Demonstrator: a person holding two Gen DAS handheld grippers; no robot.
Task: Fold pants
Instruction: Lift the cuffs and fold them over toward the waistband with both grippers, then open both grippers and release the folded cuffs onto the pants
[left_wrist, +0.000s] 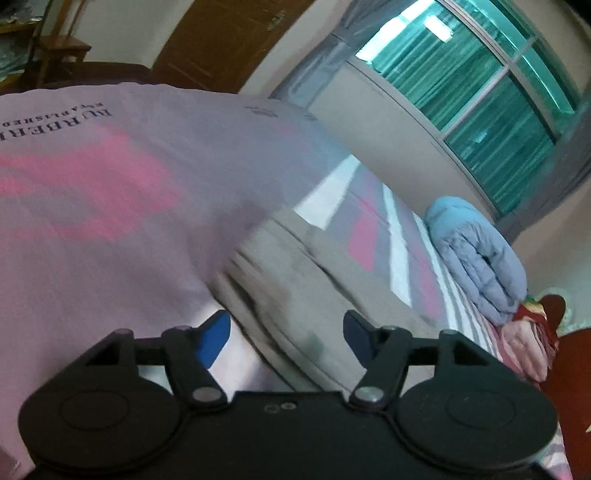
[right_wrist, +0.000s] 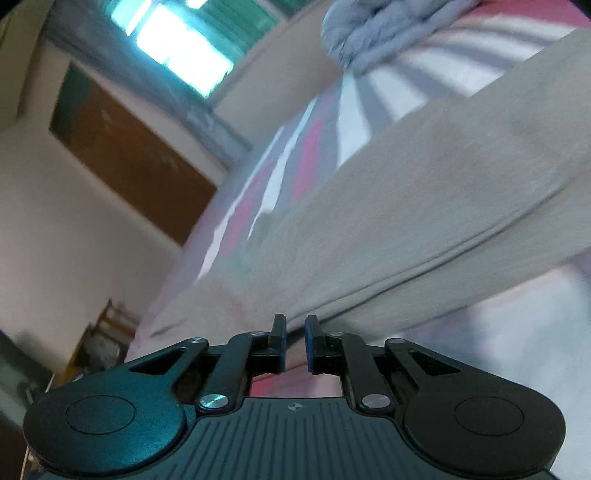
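The beige-grey pants (left_wrist: 295, 280) lie on the bed, folded lengthwise, with the layered edge facing me. My left gripper (left_wrist: 286, 334) is open, its blue pads either side of the near end of the pants, just above the fabric. In the right wrist view the pants (right_wrist: 388, 221) stretch away up and to the right. My right gripper (right_wrist: 295, 341) has its jaws nearly together with a narrow gap, right at the pants' near edge. I cannot tell whether any fabric is between the pads.
The bed has a pink, white and grey striped sheet (left_wrist: 110, 184). A rolled pale blue quilt (left_wrist: 476, 251) lies by the far wall under a window (left_wrist: 480, 81). Pink and red clothes (left_wrist: 528, 339) are piled at the right. A brown door (right_wrist: 129, 155) is on the wall.
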